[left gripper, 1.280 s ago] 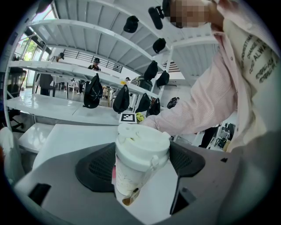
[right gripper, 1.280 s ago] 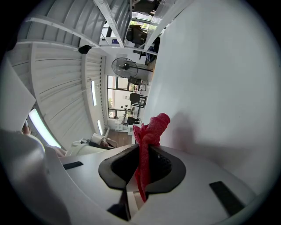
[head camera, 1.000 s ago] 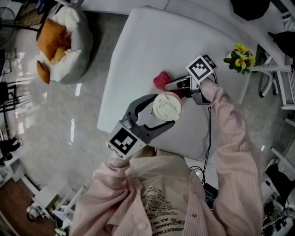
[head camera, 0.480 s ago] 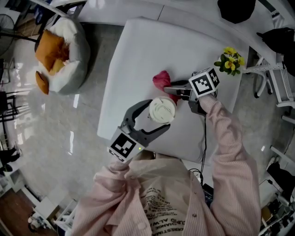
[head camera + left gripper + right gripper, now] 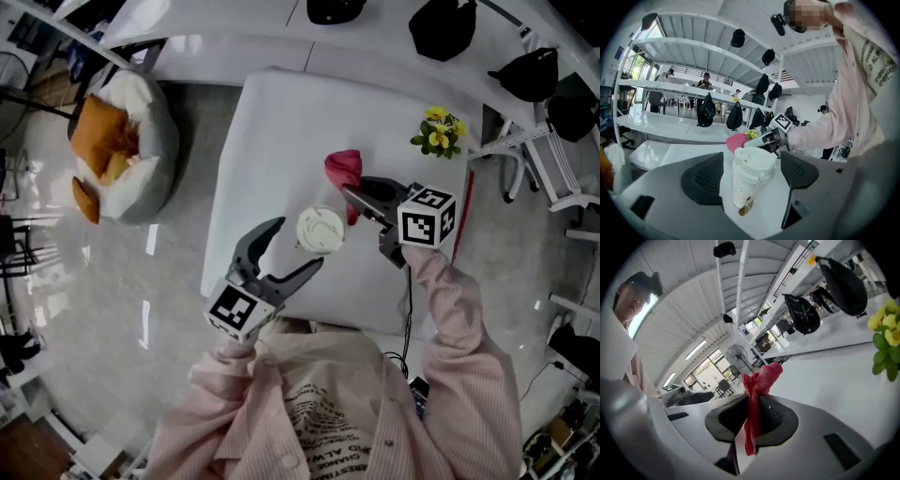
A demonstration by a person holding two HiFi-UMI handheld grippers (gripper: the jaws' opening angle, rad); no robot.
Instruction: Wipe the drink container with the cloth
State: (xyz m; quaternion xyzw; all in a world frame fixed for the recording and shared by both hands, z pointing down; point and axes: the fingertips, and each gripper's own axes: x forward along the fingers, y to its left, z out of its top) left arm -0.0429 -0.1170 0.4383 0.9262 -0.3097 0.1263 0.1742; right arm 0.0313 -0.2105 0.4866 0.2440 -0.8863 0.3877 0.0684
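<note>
Nearest to me, my left gripper sits low over the white table. Its jaws are spread wide with the drink container standing between them; I cannot tell whether either pad touches it. The container is upright, its long axis vertical, with a white lid on top and a small brown tag at its foot. Just beyond it my right gripper points in from the right, jaws pinched on the red cloth, which runs up between them and bunches past the tips. Yellow flowers stand well apart at the table's far right corner. A beanbag lies on the floor to the left, and black bags hang beyond.
</note>
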